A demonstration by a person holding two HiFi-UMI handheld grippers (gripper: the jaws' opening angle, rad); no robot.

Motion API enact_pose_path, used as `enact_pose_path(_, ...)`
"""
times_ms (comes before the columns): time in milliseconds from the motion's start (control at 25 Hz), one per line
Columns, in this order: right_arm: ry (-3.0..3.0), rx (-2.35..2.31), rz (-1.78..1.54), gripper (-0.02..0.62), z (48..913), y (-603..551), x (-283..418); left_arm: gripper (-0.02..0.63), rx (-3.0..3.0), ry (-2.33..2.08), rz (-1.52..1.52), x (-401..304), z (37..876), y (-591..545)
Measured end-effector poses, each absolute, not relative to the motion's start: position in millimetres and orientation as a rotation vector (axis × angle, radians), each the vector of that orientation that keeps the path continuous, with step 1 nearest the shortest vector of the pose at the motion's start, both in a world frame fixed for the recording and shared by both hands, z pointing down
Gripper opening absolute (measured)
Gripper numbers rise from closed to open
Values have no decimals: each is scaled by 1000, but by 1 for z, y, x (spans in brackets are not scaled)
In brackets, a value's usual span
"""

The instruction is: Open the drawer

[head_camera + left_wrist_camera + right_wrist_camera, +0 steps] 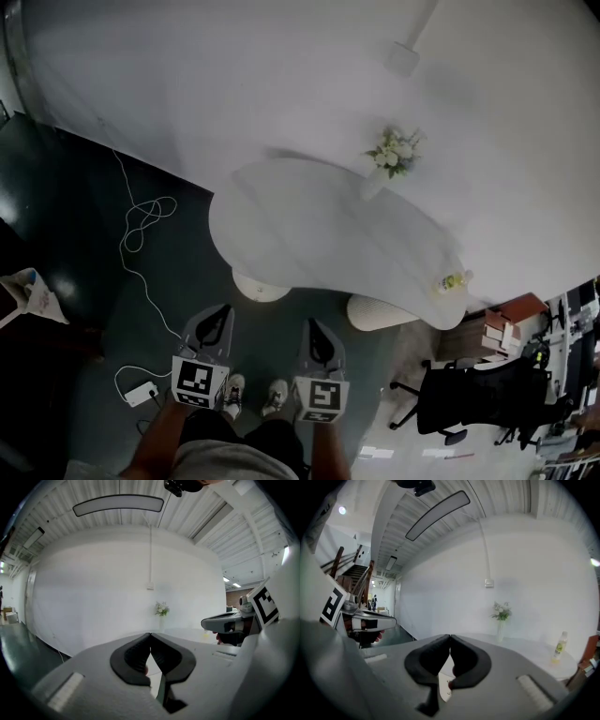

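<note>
Two grippers: left gripper [150, 635], right gripper [450, 637], jaws pressed together, empty.
White table [300, 234]: flower vase [386, 161], bottle [454, 280] on top.

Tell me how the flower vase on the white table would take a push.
The flower vase is tall, narrow and topped by a wide bouquet, so it would probably tip before sliding. It looks small, so likely light.
</note>
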State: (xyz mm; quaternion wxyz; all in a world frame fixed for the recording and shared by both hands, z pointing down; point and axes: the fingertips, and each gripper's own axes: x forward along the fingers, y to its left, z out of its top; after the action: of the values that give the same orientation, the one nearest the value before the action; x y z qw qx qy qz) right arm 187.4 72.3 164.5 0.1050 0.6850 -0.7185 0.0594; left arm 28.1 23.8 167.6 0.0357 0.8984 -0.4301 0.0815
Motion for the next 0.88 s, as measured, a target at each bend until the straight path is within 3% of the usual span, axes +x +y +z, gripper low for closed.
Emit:
enact_pose_path(440,-2196,1797,257,5,240,22,175,11,2576,-1504,241,9,225,3)
enact_pose_path(880,-2215,1612,344,5,369,-5,140,11,2428,-1597,236,-17,336,-16)
